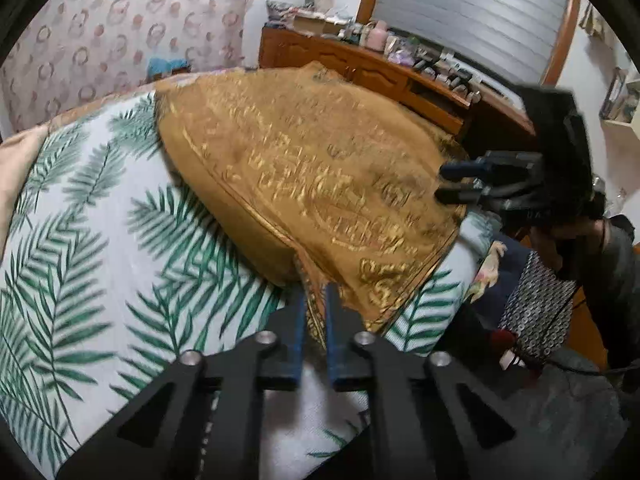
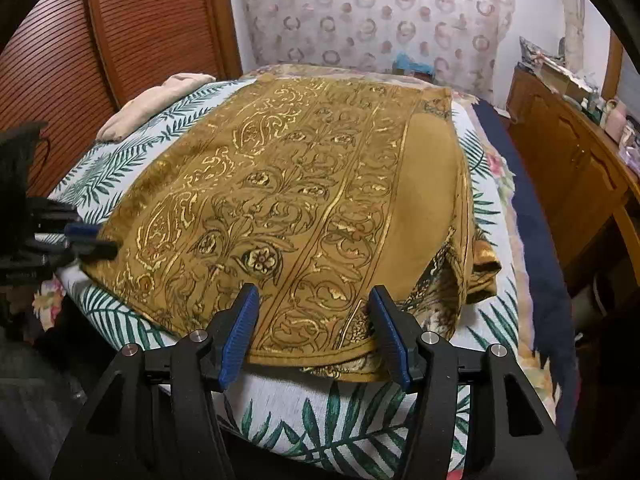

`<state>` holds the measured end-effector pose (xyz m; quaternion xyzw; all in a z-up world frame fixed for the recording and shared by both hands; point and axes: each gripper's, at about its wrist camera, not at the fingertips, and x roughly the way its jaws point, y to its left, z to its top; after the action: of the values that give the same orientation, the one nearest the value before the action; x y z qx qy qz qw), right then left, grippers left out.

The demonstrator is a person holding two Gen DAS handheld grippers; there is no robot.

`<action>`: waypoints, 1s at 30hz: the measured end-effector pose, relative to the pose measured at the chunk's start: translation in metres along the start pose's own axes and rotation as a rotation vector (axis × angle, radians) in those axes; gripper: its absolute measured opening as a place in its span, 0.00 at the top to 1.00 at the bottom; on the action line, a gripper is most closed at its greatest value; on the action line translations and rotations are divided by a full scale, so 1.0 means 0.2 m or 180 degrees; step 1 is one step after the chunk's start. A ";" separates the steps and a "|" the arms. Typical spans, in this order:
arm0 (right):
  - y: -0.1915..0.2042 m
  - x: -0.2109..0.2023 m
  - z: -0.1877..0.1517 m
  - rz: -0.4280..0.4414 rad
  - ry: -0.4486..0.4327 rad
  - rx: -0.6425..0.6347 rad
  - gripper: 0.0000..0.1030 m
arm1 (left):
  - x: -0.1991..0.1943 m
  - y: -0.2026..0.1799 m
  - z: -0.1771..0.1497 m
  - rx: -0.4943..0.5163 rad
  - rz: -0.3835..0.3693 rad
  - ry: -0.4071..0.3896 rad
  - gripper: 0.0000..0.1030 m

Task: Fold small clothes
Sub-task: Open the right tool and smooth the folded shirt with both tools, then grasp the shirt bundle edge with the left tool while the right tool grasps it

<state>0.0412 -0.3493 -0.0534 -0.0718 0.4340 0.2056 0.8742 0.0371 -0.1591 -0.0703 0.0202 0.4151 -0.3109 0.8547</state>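
A mustard-brown garment with gold floral print (image 1: 320, 168) (image 2: 300, 200) lies spread flat on a bed. My left gripper (image 1: 314, 294) is shut on a near corner of its hem, and the cloth bunches up between the blue pads. In the right wrist view the left gripper (image 2: 106, 246) reaches in at the garment's left edge. My right gripper (image 2: 314, 294) stands open, its blue pads (image 2: 240, 332) on either side of the near hem without pressing on it. The left wrist view shows the right gripper (image 1: 450, 184) at the cloth's far right edge, blurred.
The bed has a white cover with green palm leaves (image 1: 100, 240) (image 2: 340, 420). A beige pillow (image 2: 160, 100) lies at the far left. A cluttered wooden dresser (image 1: 360, 64) (image 2: 560, 140) runs beside the bed, and a slatted wooden door (image 2: 120, 20) stands behind.
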 end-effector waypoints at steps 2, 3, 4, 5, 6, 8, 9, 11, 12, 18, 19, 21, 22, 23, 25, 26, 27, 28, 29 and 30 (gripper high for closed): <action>0.01 -0.01 0.00 0.0040 0.0003 -0.0017 0.43 | -0.05 -0.01 0.06 0.0019 -0.0058 -0.0152 0.98; 0.01 -0.02 0.00 0.0061 0.0000 -0.0032 0.43 | -0.07 -0.02 0.09 0.0027 -0.0065 -0.0205 0.98; 0.01 -0.03 -0.01 0.0079 -0.0007 -0.0046 0.43 | -0.10 -0.03 0.12 0.0044 -0.0066 -0.0279 0.98; 0.02 -0.04 -0.01 0.0106 -0.0009 -0.0065 0.43 | -0.11 -0.03 0.15 0.0057 -0.0059 -0.0336 0.99; 0.02 -0.05 -0.01 0.0139 -0.0006 -0.0082 0.43 | -0.13 -0.03 0.19 0.0062 -0.0048 -0.0406 0.99; 0.04 -0.07 -0.01 0.0173 -0.0018 -0.0093 0.39 | -0.15 -0.02 0.27 0.0043 -0.0035 -0.0521 0.99; 0.04 -0.08 0.00 0.0187 -0.0038 -0.0105 0.38 | -0.16 -0.01 0.30 0.0034 -0.0031 -0.0558 0.99; 0.05 -0.11 0.00 0.0223 -0.0091 -0.0152 0.37 | -0.17 0.01 0.36 0.0033 -0.0005 -0.0639 0.99; 0.06 -0.11 0.00 0.0209 -0.0101 -0.0189 0.35 | -0.18 0.01 0.39 0.0033 0.0010 -0.0668 0.99; 0.05 -0.07 -0.02 0.0059 0.0034 -0.0311 0.33 | -0.16 0.04 0.50 0.0011 0.0085 -0.0769 0.99; 0.04 -0.06 -0.02 -0.0003 0.0044 -0.0348 0.33 | -0.15 0.05 0.51 -0.0004 0.0092 -0.0777 0.99; 0.02 -0.04 -0.02 -0.0077 0.0056 -0.0385 0.33 | -0.15 0.06 0.52 -0.0006 0.0098 -0.0775 0.99; -0.01 -0.02 -0.02 -0.0156 0.0085 -0.0394 0.33 | -0.14 0.06 0.52 -0.0008 0.0119 -0.0783 0.99; -0.03 -0.01 -0.01 -0.0218 0.0108 -0.0410 0.33 | -0.14 0.07 0.52 -0.0005 0.0135 -0.0787 0.99; -0.08 0.02 -0.01 -0.0283 0.0136 -0.0452 0.33 | -0.14 0.08 0.52 -0.0028 0.0161 -0.0802 0.99; -0.09 0.02 0.00 -0.0280 0.0146 -0.0474 0.33 | -0.14 0.09 0.52 -0.0043 0.0169 -0.0804 0.99; -0.10 0.03 0.00 -0.0279 0.0146 -0.0503 0.33 | -0.14 0.09 0.51 -0.0052 0.0175 -0.0808 0.99; -0.11 0.03 0.00 -0.0290 0.0144 -0.0552 0.33 | -0.14 0.10 0.51 -0.0064 0.0183 -0.0813 0.99; -0.11 0.04 0.00 -0.0321 0.0141 -0.0602 0.33 | -0.14 0.11 0.51 -0.0076 0.0189 -0.0816 0.99; -0.11 0.04 0.00 -0.0341 0.0125 -0.0624 0.36 | -0.14 0.12 0.51 -0.0086 0.0196 -0.0818 0.99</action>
<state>0.0550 -0.3669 -0.0595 -0.1841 0.4244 0.1987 0.8640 0.1078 -0.1547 0.0116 -0.0185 0.3055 -0.2790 0.9102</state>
